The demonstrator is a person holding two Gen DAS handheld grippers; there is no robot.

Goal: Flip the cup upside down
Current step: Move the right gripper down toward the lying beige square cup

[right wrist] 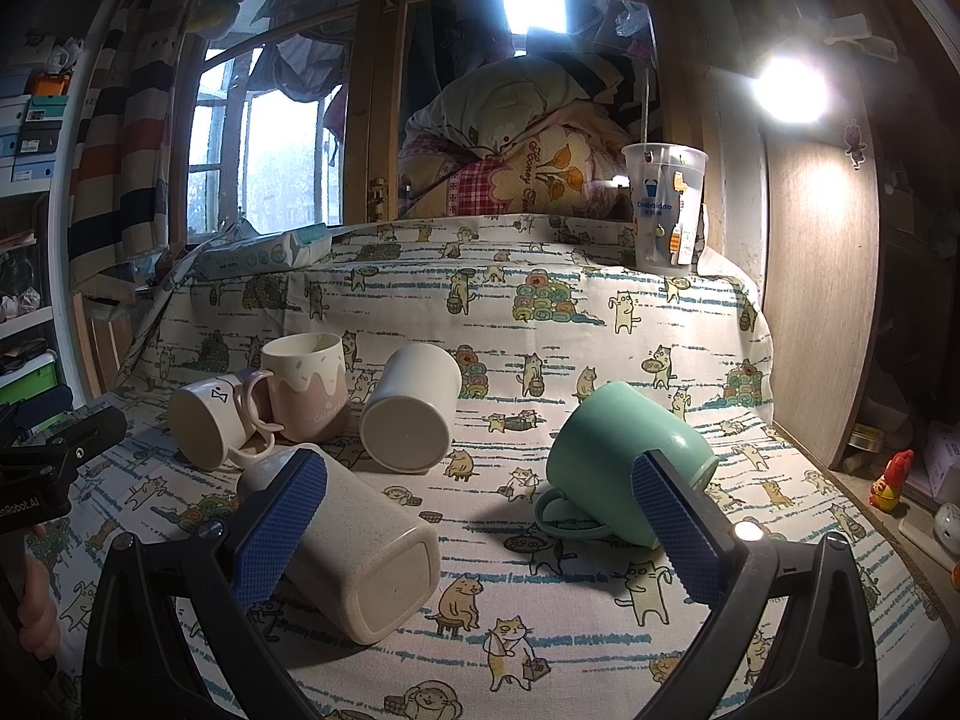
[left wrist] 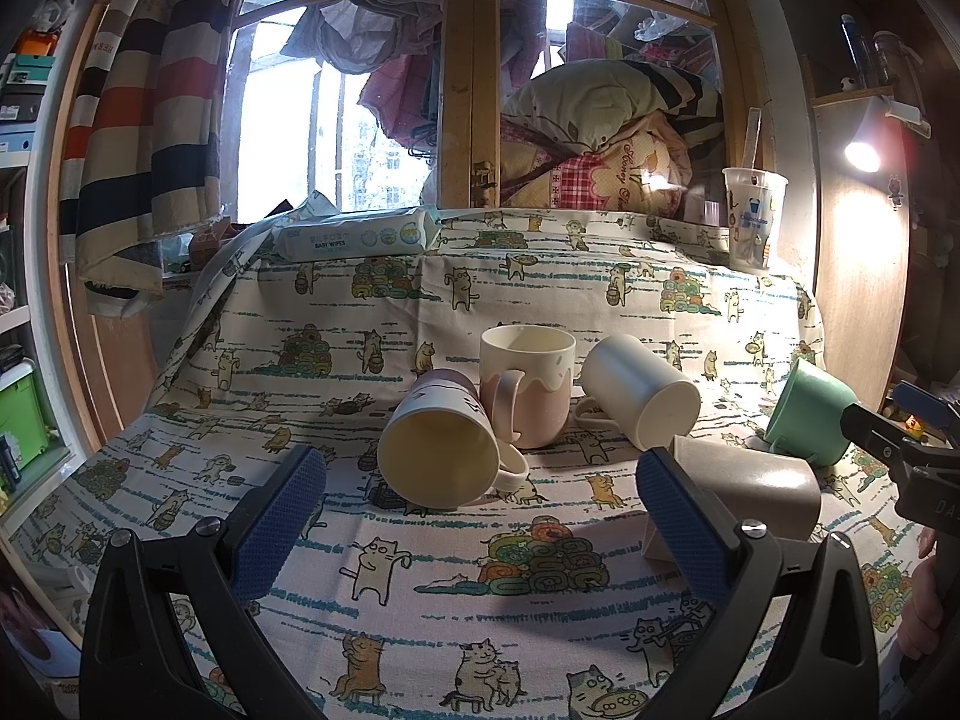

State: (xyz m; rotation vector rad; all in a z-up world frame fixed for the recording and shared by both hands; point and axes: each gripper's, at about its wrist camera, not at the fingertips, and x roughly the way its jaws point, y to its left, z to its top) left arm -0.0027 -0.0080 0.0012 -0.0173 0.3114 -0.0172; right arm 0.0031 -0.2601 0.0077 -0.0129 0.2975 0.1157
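Cup against right jaws' inner side

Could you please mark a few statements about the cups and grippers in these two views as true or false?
1. The pink and cream mug stands upright. True.
2. The green mug stands upright on its base. False: it lies on its side, handle against the cloth.
3. Both grippers are open and hold nothing. True: the left gripper and the right gripper both show wide gaps.
4. The white cup shows its open mouth to the right wrist camera. False: its base faces that camera.
5. The clear plastic cup lies among the mugs. False: it stands apart at the far right.
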